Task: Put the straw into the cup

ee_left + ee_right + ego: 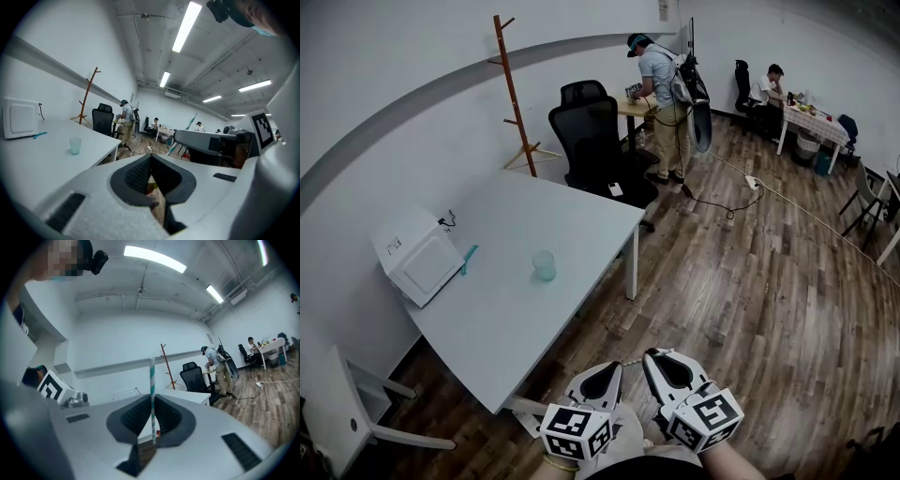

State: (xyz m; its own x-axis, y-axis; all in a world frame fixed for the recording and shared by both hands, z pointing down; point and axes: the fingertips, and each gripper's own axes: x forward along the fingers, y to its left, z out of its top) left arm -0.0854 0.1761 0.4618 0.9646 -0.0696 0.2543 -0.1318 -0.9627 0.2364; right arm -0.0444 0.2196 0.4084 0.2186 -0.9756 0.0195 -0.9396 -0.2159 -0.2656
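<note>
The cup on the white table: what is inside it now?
Nothing visible: the clear cup looks empty. Nothing hides it. The striped straw stands upright in the shut right tool.

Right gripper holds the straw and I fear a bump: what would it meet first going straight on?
Right gripper seems aimed just over the white table; the wall comes first, though depth is unclear.

1. The head view looks steeply down from well behind the tabletop (pixel 534 281); the left tool (pixel 616 366) and right tool (pixel 649 356) sit near, at its lower edge.
2. The left tool view looks low along its jaws, over the tabletop towards the cup (pixel 75 145).
3. The right tool view looks level; all three share the coat rack (pixel 514 94) and chair (pixel 591 141).
</note>
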